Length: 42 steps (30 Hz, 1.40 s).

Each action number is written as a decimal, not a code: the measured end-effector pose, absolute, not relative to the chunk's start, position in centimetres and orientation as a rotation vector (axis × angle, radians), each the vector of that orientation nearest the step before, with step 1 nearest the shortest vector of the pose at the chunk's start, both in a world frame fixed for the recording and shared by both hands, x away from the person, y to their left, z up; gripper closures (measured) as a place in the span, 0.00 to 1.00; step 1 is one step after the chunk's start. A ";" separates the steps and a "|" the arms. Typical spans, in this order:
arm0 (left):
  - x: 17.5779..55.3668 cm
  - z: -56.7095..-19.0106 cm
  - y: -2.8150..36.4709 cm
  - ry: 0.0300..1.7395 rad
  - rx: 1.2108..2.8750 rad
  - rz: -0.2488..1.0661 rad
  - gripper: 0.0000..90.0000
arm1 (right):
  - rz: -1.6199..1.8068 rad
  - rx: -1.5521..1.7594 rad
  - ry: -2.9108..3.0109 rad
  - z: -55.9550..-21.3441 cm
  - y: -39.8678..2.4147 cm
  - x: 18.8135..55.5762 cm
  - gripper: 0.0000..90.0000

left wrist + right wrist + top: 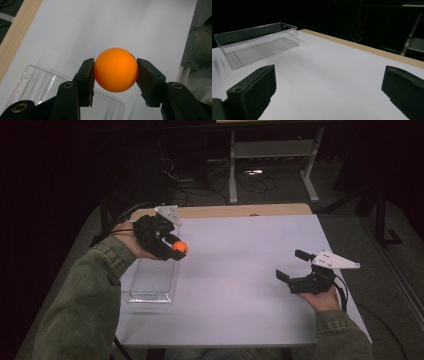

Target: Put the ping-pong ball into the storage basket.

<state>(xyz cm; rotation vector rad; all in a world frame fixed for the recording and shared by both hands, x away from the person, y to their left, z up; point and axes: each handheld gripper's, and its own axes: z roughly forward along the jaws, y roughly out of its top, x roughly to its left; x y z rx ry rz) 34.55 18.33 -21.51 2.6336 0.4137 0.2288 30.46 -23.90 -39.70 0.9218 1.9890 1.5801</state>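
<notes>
Left gripper: clamped on an orange ball, one pad pressed against each side of it

Orange ball, left gripper view: held between both pads at mid-height, clear of the surface below, with a small dark mark at about 1 o'clock on its upper edge

Position, high view: at roughly 10 o'clock from the centre of the white table top, raised above the far end of a clear plastic bin, beside the bin's right wall

Clear plastic bin: rectangular, open at the top, standing on the white table top along its left edge, long side running from near to far; seen under the ball and the pads in the left gripper view, at about 7 o'clock from the ball

Right gripper: jaws spread wide, nothing between them

Position, high view: at roughly 4 o'clock from the table centre, well apart from the left gripper and the bin, jaws pointing toward about 10 o'clock

Right gripper view: bare white surface between the two pads, clear plastic bin at about 10 o'clock, wooden table edge running along the far side

Forearms: both in green sleeves, entering from the bottom of the high view
</notes>
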 end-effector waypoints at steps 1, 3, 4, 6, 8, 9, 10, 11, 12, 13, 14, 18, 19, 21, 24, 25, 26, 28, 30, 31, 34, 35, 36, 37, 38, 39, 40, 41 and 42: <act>34.5 -21.4 18.6 0.415 2.637 0.231 0.56 | 1.580 0.922 1.988 -39.7 -23.9 30.5 0.00; 34.4 -21.3 19.1 0.426 2.638 0.238 0.56 | 1.580 0.922 1.986 -39.7 -23.9 30.5 0.00; 34.4 -21.3 19.4 0.432 2.635 0.240 0.56 | 1.580 0.923 1.986 -39.7 -23.9 30.5 0.00; 34.4 -21.2 19.8 0.441 2.637 0.245 0.56 | 1.578 0.923 1.987 -39.7 -23.9 30.5 0.00; 34.3 -21.1 20.3 0.451 2.636 0.249 0.56 | 1.576 0.925 1.989 -39.7 -23.9 30.5 0.00; 34.3 -21.1 20.5 0.457 2.636 0.250 0.56 | 1.576 0.926 1.990 -39.7 -23.9 30.5 0.00; 34.3 -21.1 20.6 0.459 2.634 0.250 0.56 | 1.575 0.927 1.990 -39.7 -23.9 30.5 0.00; 34.3 -21.2 20.8 0.464 2.636 0.253 0.56 | 1.575 0.928 1.990 -39.7 -23.9 30.5 0.00; 34.3 -21.2 21.0 0.468 2.637 0.254 0.56 | 1.575 0.928 1.988 -39.7 -23.9 30.5 0.00; 34.3 -21.3 21.2 0.474 2.638 0.255 0.56 | 1.575 0.927 1.987 -39.7 -23.9 30.5 0.00; 34.2 -21.4 21.3 0.477 2.643 0.256 0.56 | 1.575 0.927 1.987 -39.7 -23.9 30.5 0.00; 34.2 -21.4 21.7 0.485 2.652 0.255 0.56 | 1.574 0.925 1.988 -39.7 -24.0 30.5 0.00; 34.2 -21.3 21.8 0.488 2.650 0.257 0.56 | 1.574 0.925 1.989 -39.7 -24.0 30.5 0.00; 34.2 -21.2 22.1 0.494 2.647 0.261 0.56 | 1.574 0.926 1.989 -39.7 -24.0 30.5 0.00; 34.3 -21.2 22.4 0.510 2.647 0.266 0.56 | 1.574 0.926 1.988 -39.7 -24.0 30.5 0.00; 34.3 -21.3 22.6 0.512 2.650 0.266 0.56 | 1.574 0.926 1.989 -39.7 -24.0 30.5 0.00; 34.4 -21.3 22.7 0.518 2.650 0.264 0.56 | 1.573 0.927 1.989 -39.7 -24.0 30.5 0.00; 34.5 -21.3 23.0 0.530 2.655 0.270 0.56 | 1.572 0.927 1.990 -39.7 -23.9 30.5 0.00; 34.5 -21.3 23.3 0.537 2.656 0.273 0.56 | 1.572 0.928 1.991 -39.7 -23.9 30.5 0.00; 34.5 -21.3 23.5 0.540 2.654 0.276 0.56 | 1.572 0.928 1.990 -39.7 -23.9 30.5 0.00; 34.5 -21.4 24.1 0.551 2.651 0.286 0.56 | 1.572 0.928 1.989 -39.8 -24.0 30.5 0.00; 34.5 -21.4 24.3 0.558 2.649 0.287 0.56 | 1.571 0.928 1.989 -39.8 -24.0 30.5 0.00; 34.5 -21.5 24.5 0.563 2.648 0.289 0.56 | 1.571 0.928 1.989 -39.8 -24.0 30.5 0.00; 34.5 -21.5 24.7 0.571 2.649 0.289 0.56 | 1.570 0.927 1.990 -39.8 -24.0 30.5 0.00; 34.5 -21.5 24.8 0.573 2.652 0.290 0.56 | 1.569 0.928 1.990 -39.8 -23.9 30.5 0.00; 34.5 -21.6 25.0 0.579 2.653 0.291 0.56 | 1.569 0.927 1.991 -39.8 -23.9 30.5 0.00; 34.5 -21.6 25.1 0.582 2.653 0.291 0.56 | 1.569 0.929 1.992 -39.8 -23.9 30.5 0.00; 34.5 -21.7 25.2 0.585 2.656 0.290 0.56 | 1.568 0.929 1.992 -39.8 -23.9 30.5 0.00; 34.5 -21.7 25.3 0.588 2.657 0.290 0.56 | 1.568 0.929 1.992 -39.8 -23.9 30.5 0.00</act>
